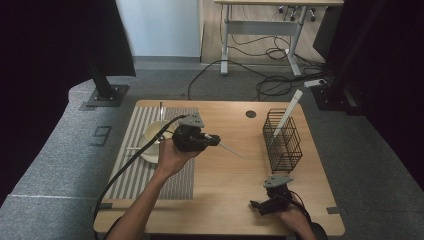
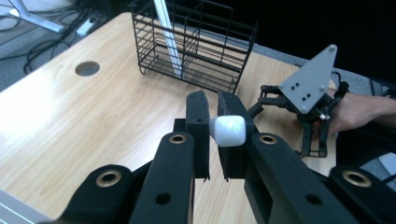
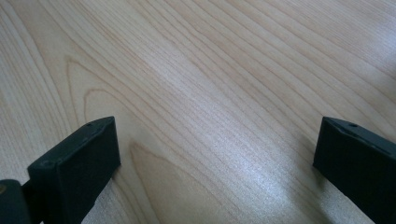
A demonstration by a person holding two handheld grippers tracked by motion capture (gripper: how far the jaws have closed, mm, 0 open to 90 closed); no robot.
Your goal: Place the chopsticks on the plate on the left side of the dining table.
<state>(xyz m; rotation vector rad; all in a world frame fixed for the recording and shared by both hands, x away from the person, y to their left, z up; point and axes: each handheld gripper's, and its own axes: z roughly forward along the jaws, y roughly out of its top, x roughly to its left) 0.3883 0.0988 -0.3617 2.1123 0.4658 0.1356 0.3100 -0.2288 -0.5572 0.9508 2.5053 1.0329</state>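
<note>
Left hand-held gripper (image 2: 212,114) clamps a white utensil (image 2: 229,130); wire basket (image 1: 283,140) ahead; right hand-held gripper (image 3: 215,154) gapes empty.

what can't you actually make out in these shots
- White utensil clamped in the left gripper: in the left gripper view the jaws cover all but its handle end; in the high view its thin far end is too small to tell fork from spoon.
- Bowl contents: high view, the left hand and cable hide them.
- Wire basket: left gripper view, top cut off by the edge.
- Right gripper: its own view shows the jaws wide apart over bare table.
</note>
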